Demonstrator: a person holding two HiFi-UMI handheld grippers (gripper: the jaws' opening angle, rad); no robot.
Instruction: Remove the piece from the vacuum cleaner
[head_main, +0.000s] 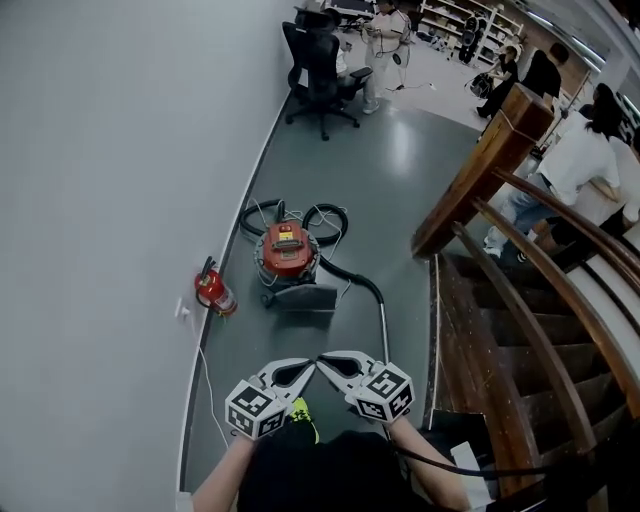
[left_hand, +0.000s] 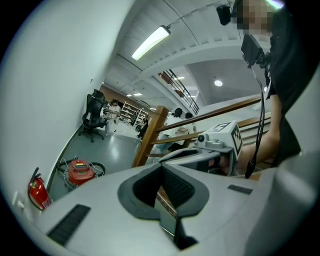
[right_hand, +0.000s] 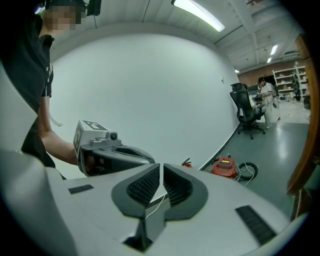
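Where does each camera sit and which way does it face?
Head view: on the head, steeply down at vacuum cleaner; forearms, left gripper, right gripper show.
Left gripper view: along its shut jaws toward the staircase; right gripper shows.
Right gripper view: along its shut jaws toward the wall; left gripper, forearm show.
Shared: all three show the vacuum cleaner.
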